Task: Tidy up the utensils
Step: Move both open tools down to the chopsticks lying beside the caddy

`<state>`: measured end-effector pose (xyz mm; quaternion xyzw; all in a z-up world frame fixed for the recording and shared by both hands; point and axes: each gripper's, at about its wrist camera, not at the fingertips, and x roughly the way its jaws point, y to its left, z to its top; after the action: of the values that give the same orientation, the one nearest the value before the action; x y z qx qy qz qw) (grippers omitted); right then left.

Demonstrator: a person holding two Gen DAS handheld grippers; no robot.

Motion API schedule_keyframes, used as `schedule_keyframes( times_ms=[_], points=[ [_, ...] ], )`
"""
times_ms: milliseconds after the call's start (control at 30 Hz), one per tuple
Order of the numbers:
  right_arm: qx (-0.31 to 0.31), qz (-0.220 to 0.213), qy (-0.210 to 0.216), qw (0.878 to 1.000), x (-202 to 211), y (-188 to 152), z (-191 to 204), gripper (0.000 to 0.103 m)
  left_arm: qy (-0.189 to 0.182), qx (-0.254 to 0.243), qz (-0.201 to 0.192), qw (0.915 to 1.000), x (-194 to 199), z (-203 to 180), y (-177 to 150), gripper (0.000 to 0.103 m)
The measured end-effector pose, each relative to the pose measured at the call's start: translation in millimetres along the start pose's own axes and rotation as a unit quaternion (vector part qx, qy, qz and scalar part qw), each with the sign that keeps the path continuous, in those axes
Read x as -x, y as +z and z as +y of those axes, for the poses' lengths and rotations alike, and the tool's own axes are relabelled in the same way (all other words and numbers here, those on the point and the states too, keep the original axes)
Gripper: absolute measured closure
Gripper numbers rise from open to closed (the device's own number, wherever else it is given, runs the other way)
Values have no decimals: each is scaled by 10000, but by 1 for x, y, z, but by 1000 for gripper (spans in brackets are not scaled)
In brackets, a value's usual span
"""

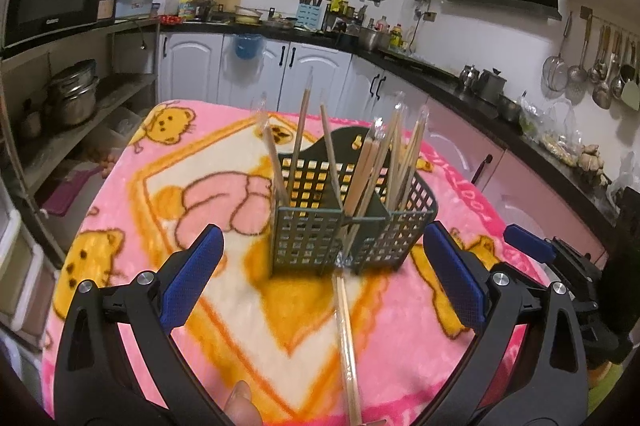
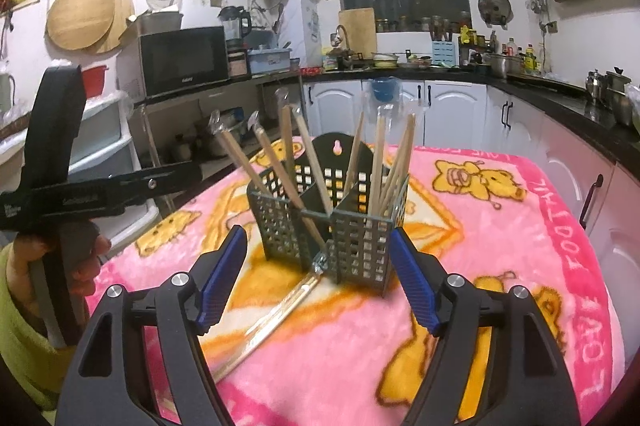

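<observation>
A wrapped chopstick pair lies between the left gripper's spread jaws; the right gripper gapes empty, tilted downward.

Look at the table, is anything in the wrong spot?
Yes. One wrapped pair of chopsticks lies flat on the pink blanket, its tip against the foot of the green basket. All the other chopsticks stand up inside the basket, so this pair looks left out.

2 wrist views, angled down, near, sharing utensil basket
</observation>
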<state>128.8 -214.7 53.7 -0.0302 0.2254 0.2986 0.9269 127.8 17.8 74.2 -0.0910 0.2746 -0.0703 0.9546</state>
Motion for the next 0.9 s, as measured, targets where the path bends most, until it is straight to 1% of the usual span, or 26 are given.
schedule_keyframes(
  times_ms=[533, 900],
  points=[
    [356, 547, 127, 9978, -7, -39, 15, 32, 166, -2, 276, 9995, -12, 8, -20, 11],
    [556, 960, 438, 9929, -13, -66, 28, 32, 170, -132, 623, 9978, -35, -2, -36, 11]
  ],
)
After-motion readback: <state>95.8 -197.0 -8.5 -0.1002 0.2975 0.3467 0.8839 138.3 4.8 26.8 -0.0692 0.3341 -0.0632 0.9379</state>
